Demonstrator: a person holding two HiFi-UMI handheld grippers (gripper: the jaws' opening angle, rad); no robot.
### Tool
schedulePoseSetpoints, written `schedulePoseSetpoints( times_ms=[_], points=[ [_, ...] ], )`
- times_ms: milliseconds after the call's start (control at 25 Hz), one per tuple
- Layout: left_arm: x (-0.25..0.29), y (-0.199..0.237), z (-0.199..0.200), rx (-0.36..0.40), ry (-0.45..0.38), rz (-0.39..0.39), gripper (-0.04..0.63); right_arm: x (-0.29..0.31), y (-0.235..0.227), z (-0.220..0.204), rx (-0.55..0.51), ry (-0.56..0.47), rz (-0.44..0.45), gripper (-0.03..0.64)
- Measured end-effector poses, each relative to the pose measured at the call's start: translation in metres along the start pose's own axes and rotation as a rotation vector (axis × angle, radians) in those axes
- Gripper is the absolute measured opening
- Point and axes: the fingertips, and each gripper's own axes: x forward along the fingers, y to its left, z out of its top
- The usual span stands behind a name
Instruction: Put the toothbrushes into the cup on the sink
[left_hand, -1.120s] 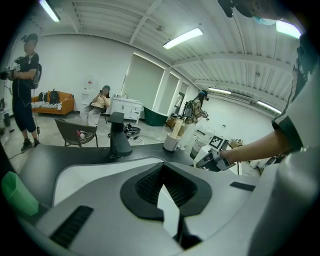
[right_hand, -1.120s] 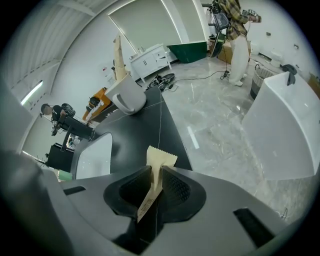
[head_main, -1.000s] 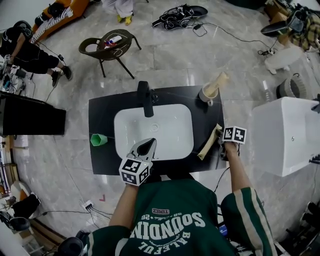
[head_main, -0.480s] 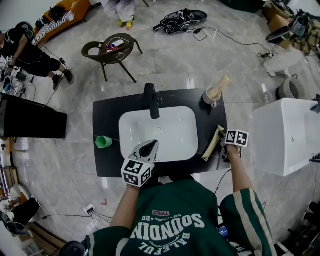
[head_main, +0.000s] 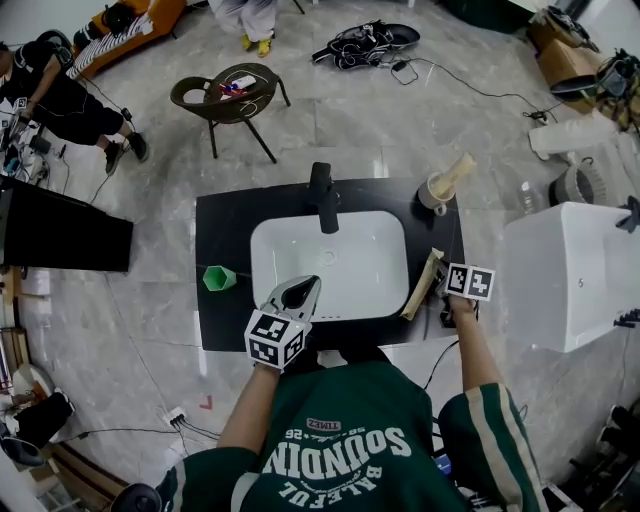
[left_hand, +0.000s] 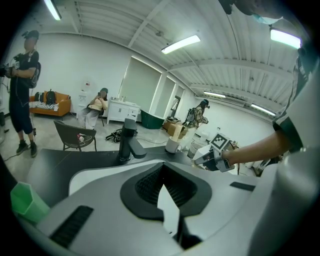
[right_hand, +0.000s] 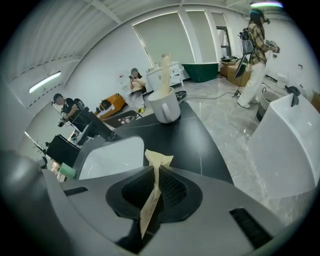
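My right gripper is shut on a beige wrapped toothbrush over the right end of the black counter. Its jaws have just been closing, with the toothbrush between them. Farther back on the same side, a white cup holds another wrapped toothbrush. My left gripper is shut and holds nothing. It hovers at the front rim of the white basin.
A black faucet stands behind the basin. A green cup lies on the counter's left end. A white tub stands right of the counter, with a chair and people beyond it.
The right gripper has risen a little with the toothbrush and drifted inward over the counter. The left gripper has shifted slightly along the basin's front rim.
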Motion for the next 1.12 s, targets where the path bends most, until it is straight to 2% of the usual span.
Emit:
schedulePoseSetpoints(
  times_ms=[440,800,1120],
  points=[
    [-0.034,0.037,-0.002,-0.023,-0.012,0.018,0.009,0.011,0.077,0.003,-0.106,-0.010,0.042,0.058],
    [-0.068,0.068,-0.007,-0.046,-0.025,0.048,0.009,0.028,0.159,-0.006,-0.311,0.006,0.086,0.058],
    [-0.104,0.108,-0.019,-0.077,-0.041,0.102,0.009,0.047,0.222,-0.013,-0.414,0.003,0.136,0.058]
  ],
)
